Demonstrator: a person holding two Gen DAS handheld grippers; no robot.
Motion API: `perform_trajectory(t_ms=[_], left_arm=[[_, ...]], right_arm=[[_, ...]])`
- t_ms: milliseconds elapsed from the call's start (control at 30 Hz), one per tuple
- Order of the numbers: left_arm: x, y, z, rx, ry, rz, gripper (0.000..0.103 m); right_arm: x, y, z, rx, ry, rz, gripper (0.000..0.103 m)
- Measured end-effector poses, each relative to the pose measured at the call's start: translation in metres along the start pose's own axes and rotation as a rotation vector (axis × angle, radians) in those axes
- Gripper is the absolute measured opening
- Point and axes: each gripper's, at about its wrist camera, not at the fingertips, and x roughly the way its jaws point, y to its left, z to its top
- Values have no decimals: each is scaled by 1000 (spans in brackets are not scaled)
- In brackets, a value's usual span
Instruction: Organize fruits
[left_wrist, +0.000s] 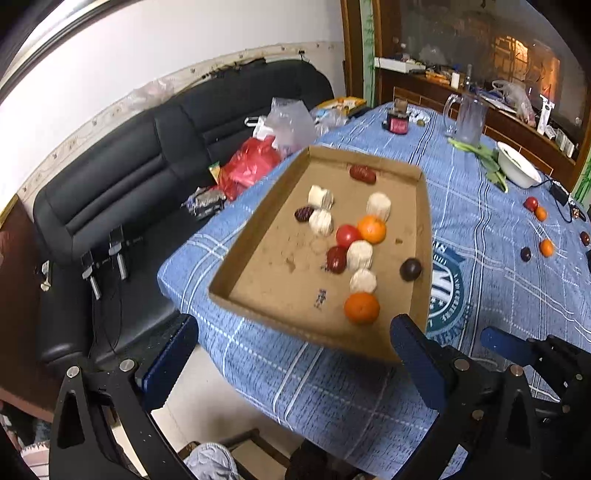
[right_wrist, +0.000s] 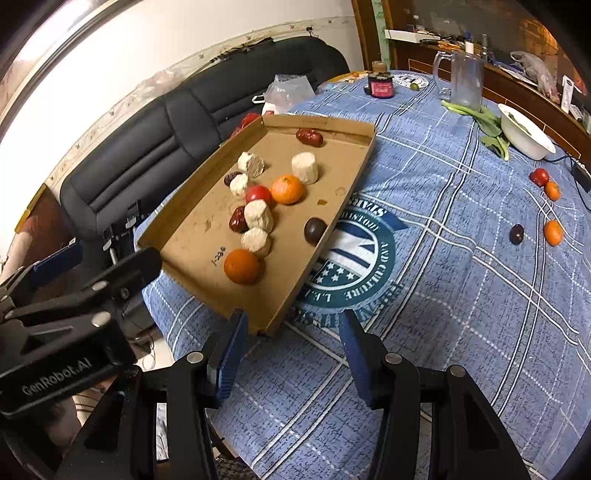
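A shallow cardboard tray (left_wrist: 258, 295) (right_wrist: 177, 236) lies on the table's near left corner. It holds two oranges (left_wrist: 362, 307) (right_wrist: 242, 266), a red tomato (left_wrist: 347, 235), red dates (left_wrist: 362, 173), a dark plum (left_wrist: 410, 269) (right_wrist: 315, 230) and several white cakes (left_wrist: 360, 254). More fruit (right_wrist: 553, 232) lies loose at the far right of the table. My left gripper (left_wrist: 291, 347) is open at the tray's near edge. My right gripper (right_wrist: 293, 332) is open at the tray's near right corner.
The blue checked tablecloth (right_wrist: 443, 295) covers the table. A white bowl (right_wrist: 524, 133), green vegetables (right_wrist: 487, 125), a clear jug (right_wrist: 463, 79) and a dark jar (right_wrist: 380, 86) stand at the back. A black sofa (left_wrist: 129, 166) with plastic bags (left_wrist: 251, 166) is left.
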Motion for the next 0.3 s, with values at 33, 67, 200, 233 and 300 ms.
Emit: perform_trajectory(t_ms=[33, 67, 200, 233, 300], left_arm=[[1, -1, 0, 1, 10, 0, 103], [3, -2, -1, 6, 18, 2, 103], [5, -9, 1, 34, 34, -6, 103], [5, -11, 2, 40, 32, -10, 103], [5, -16, 5, 51, 29, -19, 103]], right_arm=[[0, 1, 0, -3, 2, -1, 56], [1, 2, -1, -7, 5, -1, 56], [0, 2, -1, -13, 4, -9, 56], [-1, 1, -1, -12, 1, -14, 56], [-3, -3, 0, -6, -5, -24, 58]])
